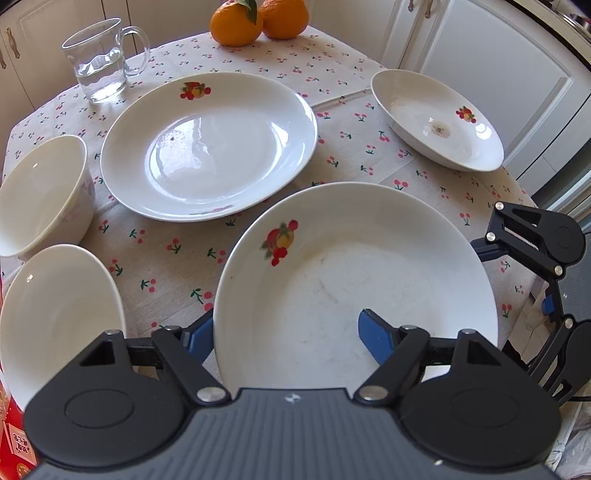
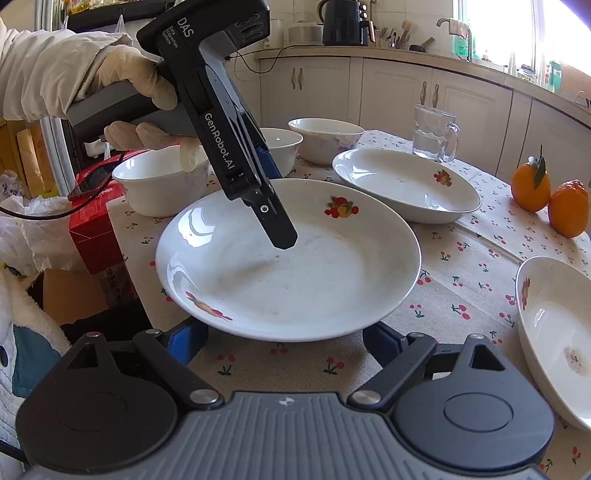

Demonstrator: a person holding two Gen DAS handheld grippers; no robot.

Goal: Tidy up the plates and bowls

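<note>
1. Left claw (image 1: 288, 332), nearest the lens: black linkages and blue fingers (image 1: 376, 336) straddling the near rim of a deep white plate (image 1: 369, 258). One finger lies inside the basin, the other outside under the rim. I cannot tell whether the pads actually press on the rim.
2. That plate has fruit decals and faint smears in its basin. It sits at the near edge of the counter (image 1: 166, 258), which is covered by a cherry-print cloth.
3. Right claw (image 1: 513, 280): spread wide and pinching nothing. In its own view its blue fingers flank the plate's near rim from below.
4. A gloved hand (image 2: 133, 85) with a pale sleeve holds the left tool, which is angled steeply down into the plate.
5. A second plate (image 1: 207, 147), clean and glossy, lies beyond the first, apart from it.
6. A smaller dish (image 1: 436, 122) with a brownish stain in its basin lies far right, well apart from both plates.
7. Two white bowls (image 1: 40, 195) (image 1: 55, 317) stand on the left side, near each other. The right view shows a third bowl (image 2: 325, 136) behind them.
8. A glass mug (image 1: 99, 62), part-filled with water, stands upright near the second plate's far rim.
9. Two oranges (image 1: 258, 18), touching, one with a leaf, sit at the far edge.
10. A red box (image 2: 96, 236) stands beside the counter, close to the bowls.
</note>
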